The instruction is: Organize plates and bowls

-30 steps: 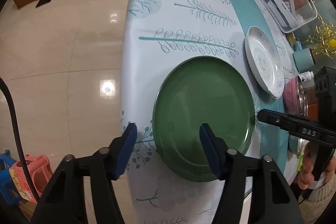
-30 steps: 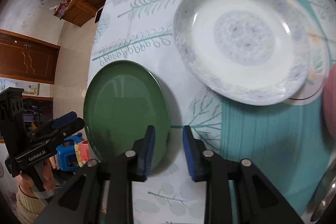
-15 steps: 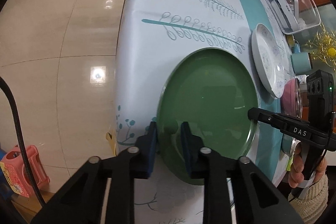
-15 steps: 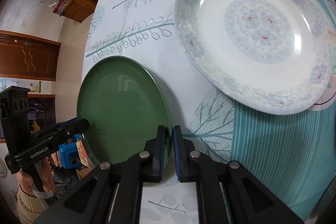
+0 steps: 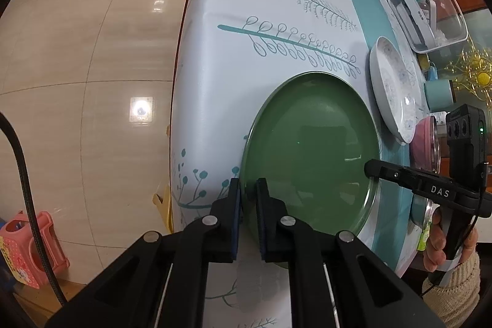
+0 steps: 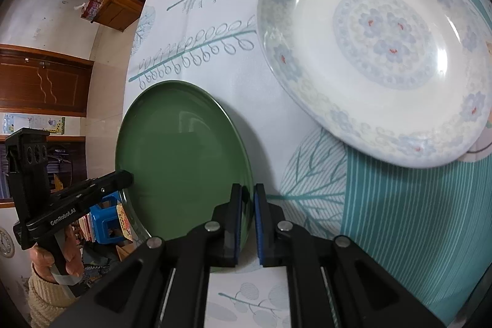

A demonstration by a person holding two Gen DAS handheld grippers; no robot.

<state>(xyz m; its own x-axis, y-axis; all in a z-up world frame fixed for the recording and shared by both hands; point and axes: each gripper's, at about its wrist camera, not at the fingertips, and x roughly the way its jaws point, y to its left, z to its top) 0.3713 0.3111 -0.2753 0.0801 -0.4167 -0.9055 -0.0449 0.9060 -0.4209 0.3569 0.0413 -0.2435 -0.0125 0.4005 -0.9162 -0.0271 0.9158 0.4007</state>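
Observation:
A green plate [image 5: 310, 152] sits near the table's edge; it also shows in the right wrist view [image 6: 178, 156]. My left gripper [image 5: 247, 189] is shut on its near-left rim. My right gripper [image 6: 247, 195] is shut on its opposite rim, and shows in the left wrist view [image 5: 369, 169] at the plate's right edge. A white plate with blue flowers [image 6: 375, 57] lies beyond the green one, to its right [image 5: 393, 85].
The table [image 5: 276, 5] has a white and teal leaf-print cloth. A clear lidded box [image 5: 427, 11], a teal cup [image 5: 438, 94] and a pink bowl [image 5: 424, 140] stand at the right. The table edge drops to tiled floor [image 5: 92, 66] on the left.
Both grippers have closed onto the green plate's rim from opposite sides. The left wrist view has moved in closer to the plate.

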